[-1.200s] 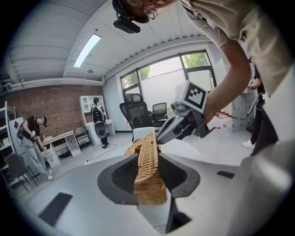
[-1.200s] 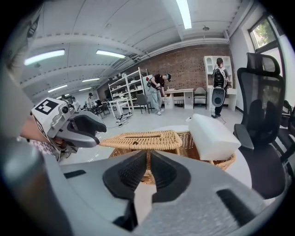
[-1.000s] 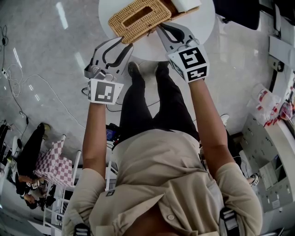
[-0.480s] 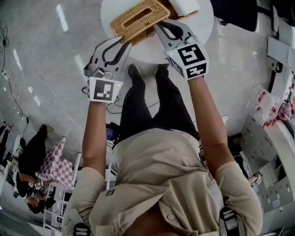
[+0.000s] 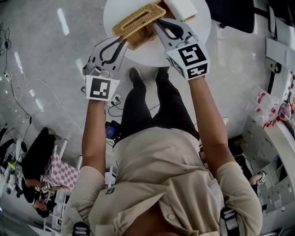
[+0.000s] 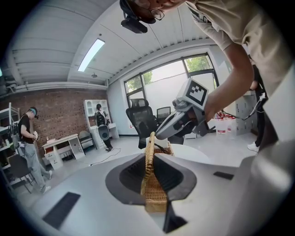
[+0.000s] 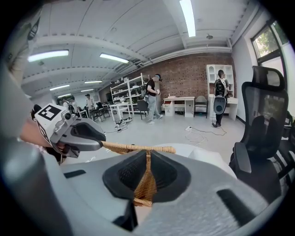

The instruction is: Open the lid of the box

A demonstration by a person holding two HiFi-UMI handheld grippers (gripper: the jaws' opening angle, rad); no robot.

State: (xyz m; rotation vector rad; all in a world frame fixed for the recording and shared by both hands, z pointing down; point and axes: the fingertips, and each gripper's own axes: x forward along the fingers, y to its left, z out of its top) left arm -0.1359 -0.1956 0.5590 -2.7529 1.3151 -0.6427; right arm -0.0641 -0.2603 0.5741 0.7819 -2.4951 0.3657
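Observation:
A woven wicker lid (image 5: 137,19) with a long slot is held tilted above the wicker box (image 5: 144,38) on the round white table (image 5: 199,28). My left gripper (image 5: 121,40) is shut on the lid's near left edge. In the left gripper view the lid (image 6: 149,184) stands edge-on between the jaws of my left gripper (image 6: 150,159). My right gripper (image 5: 159,24) is shut on the lid's right side. In the right gripper view a strip of wicker (image 7: 145,186) sits clamped in my right gripper (image 7: 147,161), with the lid's rim (image 7: 138,148) reaching towards the left gripper (image 7: 69,131).
A white packet (image 5: 182,8) lies on the table behind the box. The person's legs (image 5: 152,101) stand right at the table's near edge. A black office chair (image 7: 265,124) stands to the right. Cables (image 5: 18,78) trail on the floor at left, and other people stand farther off.
Both grippers have risen with the lid. The lid has tipped from lying flat on the box to standing at a steep slant above it.

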